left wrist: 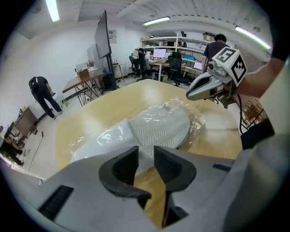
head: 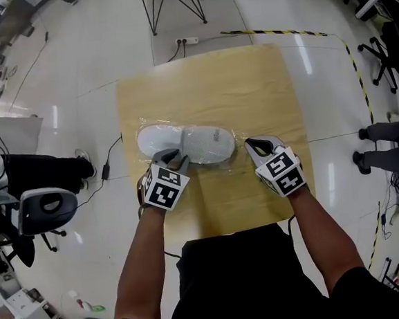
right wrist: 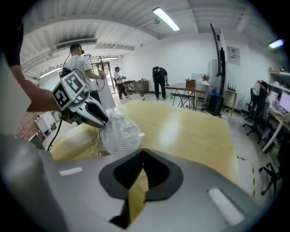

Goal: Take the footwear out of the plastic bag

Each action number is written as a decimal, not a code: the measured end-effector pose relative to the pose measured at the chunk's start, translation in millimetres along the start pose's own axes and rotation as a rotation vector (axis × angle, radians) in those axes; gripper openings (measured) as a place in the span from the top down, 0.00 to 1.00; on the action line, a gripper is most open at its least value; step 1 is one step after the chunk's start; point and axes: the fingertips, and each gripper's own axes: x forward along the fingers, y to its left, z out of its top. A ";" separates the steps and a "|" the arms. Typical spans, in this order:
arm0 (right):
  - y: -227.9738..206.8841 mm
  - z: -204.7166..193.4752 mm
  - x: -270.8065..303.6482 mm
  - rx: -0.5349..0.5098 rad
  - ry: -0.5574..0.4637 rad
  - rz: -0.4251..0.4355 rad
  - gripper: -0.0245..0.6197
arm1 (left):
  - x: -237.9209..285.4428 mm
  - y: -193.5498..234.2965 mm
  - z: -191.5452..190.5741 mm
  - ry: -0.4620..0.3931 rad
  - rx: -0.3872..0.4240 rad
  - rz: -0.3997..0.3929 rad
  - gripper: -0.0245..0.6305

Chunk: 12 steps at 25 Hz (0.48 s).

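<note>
A pair of white slippers (head: 188, 144) lies inside a clear plastic bag (head: 237, 139) in the middle of the wooden table (head: 248, 81). My left gripper (head: 173, 156) sits at the bag's near edge. In the left gripper view its jaws (left wrist: 146, 152) stand open with a narrow gap, and the ribbed sole of a slipper (left wrist: 158, 129) is just ahead. My right gripper (head: 248, 143) is at the bag's right end. Its jaws (right wrist: 143, 152) are shut, and I see no film pinched between them. The bagged slipper (right wrist: 118, 138) lies to its left.
A black chair and grey equipment (head: 41, 176) stand on the floor left of the table. A power strip (head: 188, 41) and metal stand legs (head: 172, 5) are beyond the far edge. A person's feet (head: 382, 146) are at the right, by yellow-black floor tape (head: 359, 79).
</note>
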 end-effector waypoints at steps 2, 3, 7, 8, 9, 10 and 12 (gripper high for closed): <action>-1.0 0.0 13.5 -0.048 0.018 0.011 0.95 | -2.8 -14.8 -4.0 0.014 0.010 -0.041 0.81; -0.1 -0.8 18.7 -0.060 0.024 0.019 0.94 | -4.4 -23.4 -8.4 0.028 0.027 -0.056 0.82; 1.7 -6.7 29.1 -0.079 0.045 0.030 0.94 | -13.0 -47.8 -26.1 0.078 0.091 -0.061 0.85; 0.6 -5.5 31.6 -0.090 0.043 0.028 0.94 | -15.2 -52.2 -29.7 0.091 0.109 -0.067 0.90; -0.5 -3.6 34.9 -0.104 0.042 0.027 0.93 | -17.4 -56.4 -33.9 0.110 0.132 -0.078 0.92; -1.4 -2.0 38.8 -0.122 0.046 0.027 0.93 | -19.6 -60.5 -38.7 0.134 0.159 -0.092 0.95; -2.6 -1.2 46.2 -0.164 0.068 0.029 0.93 | -23.9 -66.5 -46.7 0.176 0.207 -0.116 0.95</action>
